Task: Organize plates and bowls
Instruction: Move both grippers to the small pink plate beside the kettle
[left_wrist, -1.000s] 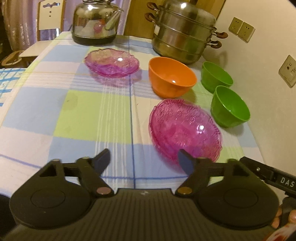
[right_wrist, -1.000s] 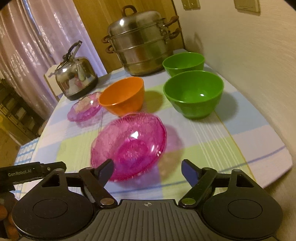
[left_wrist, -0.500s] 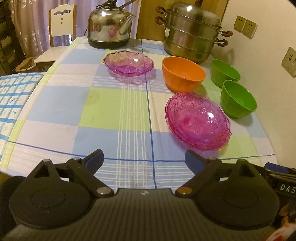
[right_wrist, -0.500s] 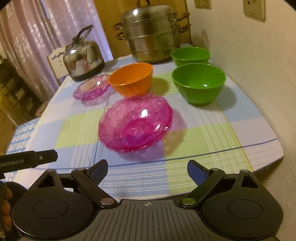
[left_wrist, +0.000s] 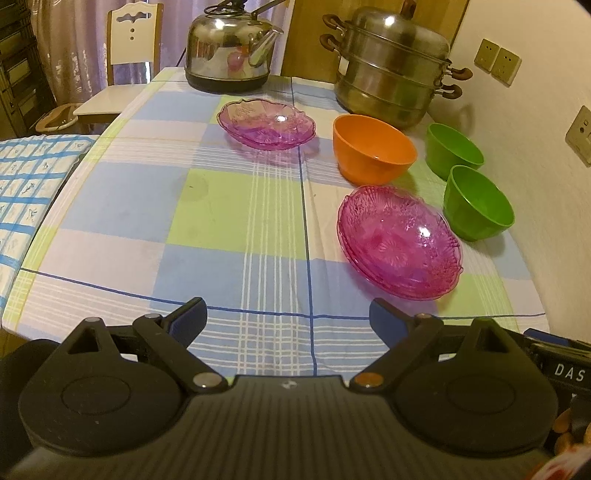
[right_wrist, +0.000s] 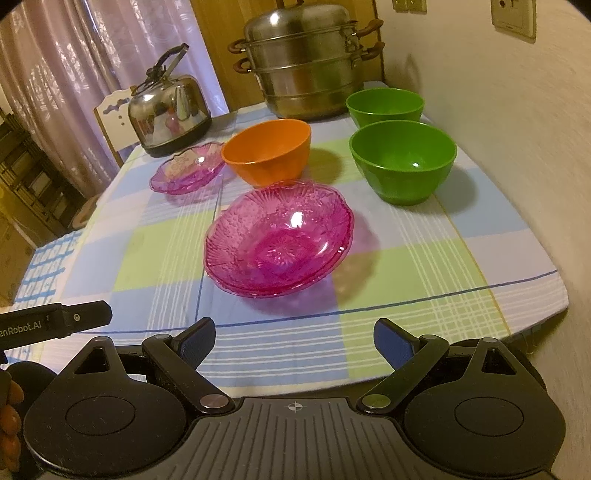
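moved: both tongs backed off, opened wider; pink glass plate stack (right_wrist: 279, 242) lower centre, free
left tongs (left_wrist: 288, 317): apart, empty
right tongs (right_wrist: 294, 338): apart, empty
next: likely nest green plastic bowls (right_wrist: 402, 160)

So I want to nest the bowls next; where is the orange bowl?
The orange bowl stands mid-table in both views, just beyond the near pink glass dish, between the far pink dish and the green bowls, before the steamer pot.

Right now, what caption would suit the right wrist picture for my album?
Open right gripper hovers at the table edge before stacked pink glass plates, an orange bowl and two green bowls.
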